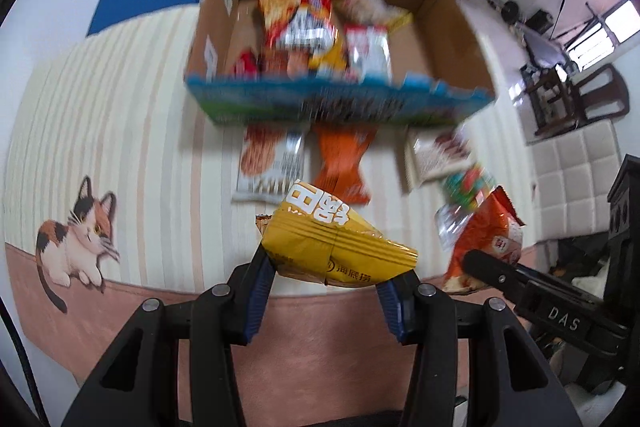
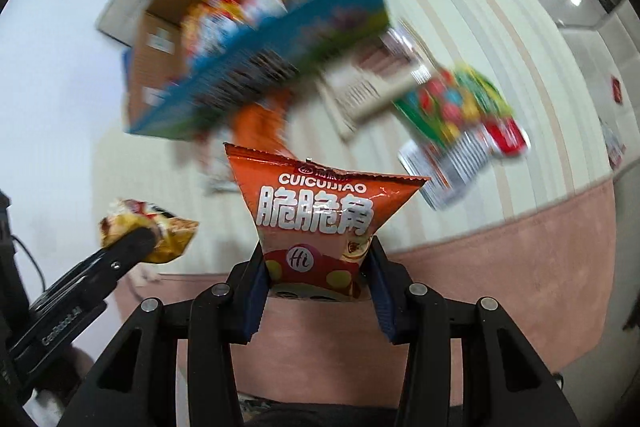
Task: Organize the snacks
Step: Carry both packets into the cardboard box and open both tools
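A striped mat [image 1: 120, 99] with a printed cat [image 1: 76, 239] is spread under everything; the cat is seen only in the left wrist view. On the mat stands an open cardboard box [image 1: 452, 39], smeared by motion blur in both views, so the print on its blue front wall cannot be read. Several snack packets [image 1: 300, 23] are piled inside it, their labels too blurred to make out. Just in front of the box, loose packets lie on the mat: a brown-and-white packet [image 1: 272, 163], an orange packet [image 1: 344, 163], and a pale packet [image 1: 436, 155]. A multicoloured packet [image 2: 460, 107] is shown more fully in the right wrist view; in the other it is partly covered.

The yellow packet [image 1: 336, 243] is pinched between the blue pads of the left gripper [image 1: 326, 279], held above the mat's pink border; its lower end is hidden behind the fingers. From the right wrist view only its crumpled end is visible. The orange-red packet [image 2: 320, 215] marked CUICUIJIAO is clamped in the right gripper [image 2: 318, 287], its bottom edge cut off by the pads.
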Demonstrator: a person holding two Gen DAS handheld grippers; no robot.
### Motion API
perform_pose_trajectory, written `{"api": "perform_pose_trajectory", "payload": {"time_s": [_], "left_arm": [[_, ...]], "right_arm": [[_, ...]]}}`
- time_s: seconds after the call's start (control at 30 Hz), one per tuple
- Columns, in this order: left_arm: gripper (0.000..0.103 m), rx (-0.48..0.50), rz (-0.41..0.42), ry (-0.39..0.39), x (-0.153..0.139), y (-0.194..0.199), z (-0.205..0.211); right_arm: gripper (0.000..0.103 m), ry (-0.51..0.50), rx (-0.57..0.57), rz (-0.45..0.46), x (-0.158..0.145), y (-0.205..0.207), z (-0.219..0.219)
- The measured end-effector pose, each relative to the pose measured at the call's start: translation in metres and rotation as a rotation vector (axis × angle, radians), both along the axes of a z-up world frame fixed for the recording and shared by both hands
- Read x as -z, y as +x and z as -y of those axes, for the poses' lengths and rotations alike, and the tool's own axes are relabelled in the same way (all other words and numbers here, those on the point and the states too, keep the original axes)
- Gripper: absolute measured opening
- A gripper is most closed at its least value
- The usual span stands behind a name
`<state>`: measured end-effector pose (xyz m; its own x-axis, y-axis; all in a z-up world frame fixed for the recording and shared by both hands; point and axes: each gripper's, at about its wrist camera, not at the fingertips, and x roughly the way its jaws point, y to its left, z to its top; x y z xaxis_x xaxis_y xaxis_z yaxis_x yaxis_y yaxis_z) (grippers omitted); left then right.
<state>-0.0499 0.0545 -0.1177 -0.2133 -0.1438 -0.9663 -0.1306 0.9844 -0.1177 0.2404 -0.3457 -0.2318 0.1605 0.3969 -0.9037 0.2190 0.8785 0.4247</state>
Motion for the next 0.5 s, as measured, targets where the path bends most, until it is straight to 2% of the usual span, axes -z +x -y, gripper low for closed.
{"api": "perform_pose_trajectory", "payload": {"time_s": [0.13,0.27,0.37,0.5], "left_arm": [[0.045,-0.013,0.051,0.008,-0.018,0.043,-0.007],[0.045,-0.019,0.076,0.04,-0.015,0.088,-0.015],[0.045,-0.02,0.073,0.071,0.0,0.123,-0.024],[0.045,-0.02,0.042,0.13,0.031,0.166,-0.041]], "right_arm": [[0.048,0.028,-0.031,0.08,-0.039,0.044,-0.008],[0.048,-0.006,-0.069,0.145,-0.067,0.096,-0.012],[0.048,-0.06,-0.097,0.161,-0.075,0.139,-0.014],[0.048,-0.108,-0.12,0.149,-0.068,0.183,-0.016]]}}
